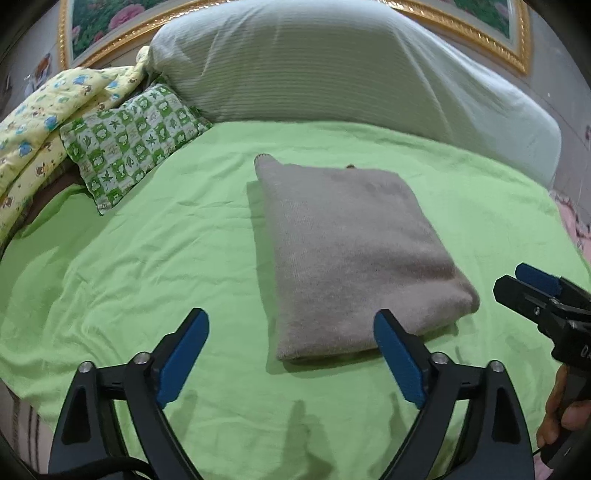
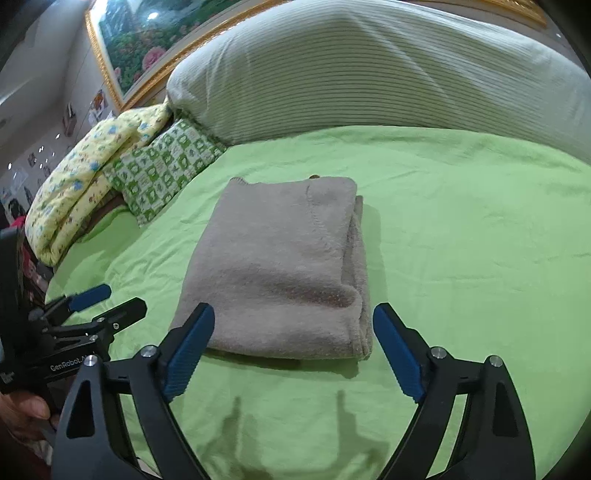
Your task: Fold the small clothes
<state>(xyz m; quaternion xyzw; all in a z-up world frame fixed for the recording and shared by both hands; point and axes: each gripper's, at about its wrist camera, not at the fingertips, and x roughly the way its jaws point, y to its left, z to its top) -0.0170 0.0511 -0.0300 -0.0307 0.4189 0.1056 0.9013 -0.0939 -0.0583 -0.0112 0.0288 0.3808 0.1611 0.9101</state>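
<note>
A grey knitted garment [image 1: 351, 254] lies folded into a thick rectangle on the light green sheet [image 1: 147, 258]. It also shows in the right wrist view, as the grey garment [image 2: 280, 266] with its layered edges on the right side. My left gripper [image 1: 291, 347] hangs open just in front of its near edge, nothing between the blue pads. My right gripper [image 2: 293, 343] is open too, in front of the near edge, its pads apart from the cloth. The right gripper [image 1: 532, 288] also appears at the right of the left wrist view, and the left gripper [image 2: 107, 302] at the left of the right wrist view.
A large striped pale pillow [image 1: 332, 70] lies across the back of the bed. A green patterned cushion [image 1: 133, 140] and a yellow printed quilt [image 1: 44, 122] sit at the back left. A gold-framed picture [image 1: 480, 26] hangs behind. A hand [image 1: 561, 417] holds the right gripper's handle.
</note>
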